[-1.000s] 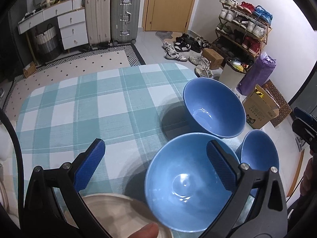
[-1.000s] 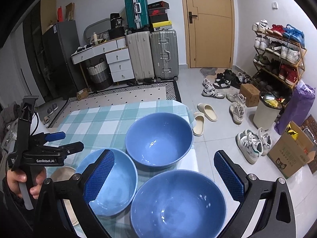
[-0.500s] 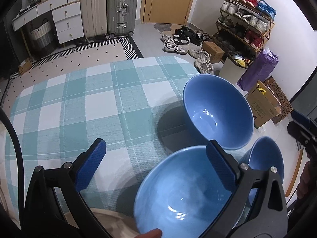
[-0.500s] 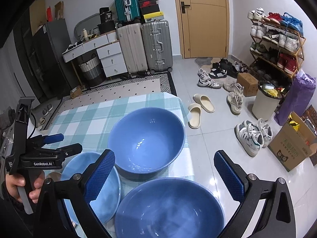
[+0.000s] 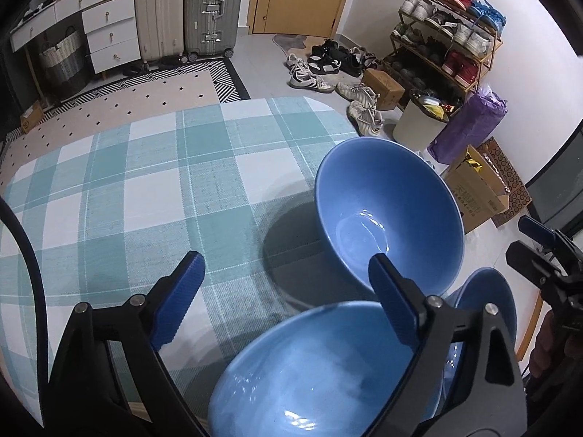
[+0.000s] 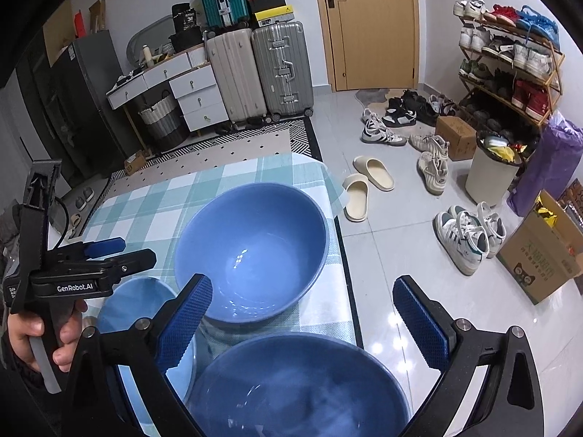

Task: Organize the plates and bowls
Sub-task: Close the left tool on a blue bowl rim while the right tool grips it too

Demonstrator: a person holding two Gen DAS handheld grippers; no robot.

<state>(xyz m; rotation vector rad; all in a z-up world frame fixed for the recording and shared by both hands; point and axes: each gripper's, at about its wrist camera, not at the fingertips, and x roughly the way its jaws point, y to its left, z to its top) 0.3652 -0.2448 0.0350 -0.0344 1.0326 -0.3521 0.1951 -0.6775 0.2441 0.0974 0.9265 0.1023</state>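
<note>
Bowls, three of them and all blue, crowd one end of a table (image 5: 153, 189) covered in a teal-and-white checked cloth. The far bowl (image 5: 390, 215) sits near the table's rounded edge, the near bowl (image 5: 320, 371) lies directly under the left gripper (image 5: 288, 298), and a third bowl (image 5: 488, 302) shows only as a sliver behind that gripper's right finger. From the right wrist camera the same three appear: the far bowl (image 6: 255, 251) in the middle, the third bowl (image 6: 291, 389) large and blurred at the bottom under the right gripper (image 6: 313, 317), and the near bowl (image 6: 142, 298) partly hidden by the left gripper (image 6: 105, 251), which a hand (image 6: 40, 335) grips by its handle. The left gripper's jaws stand wide apart and have just been closing a little; nothing is pressed between the pads, though the near bowl's rim lies below them. The right gripper's jaws are also spread wide, holding nothing. Beyond the table are a patterned rug (image 5: 145, 102), two upright suitcases (image 6: 262, 73), a white drawer unit (image 6: 182, 91), a wooden door (image 6: 368, 25), a loaded shoe rack (image 6: 510, 58), loose shoes and slippers (image 6: 368, 182) on the tiled floor, a white bin (image 6: 492, 171) and a cardboard box (image 6: 539, 258).
</note>
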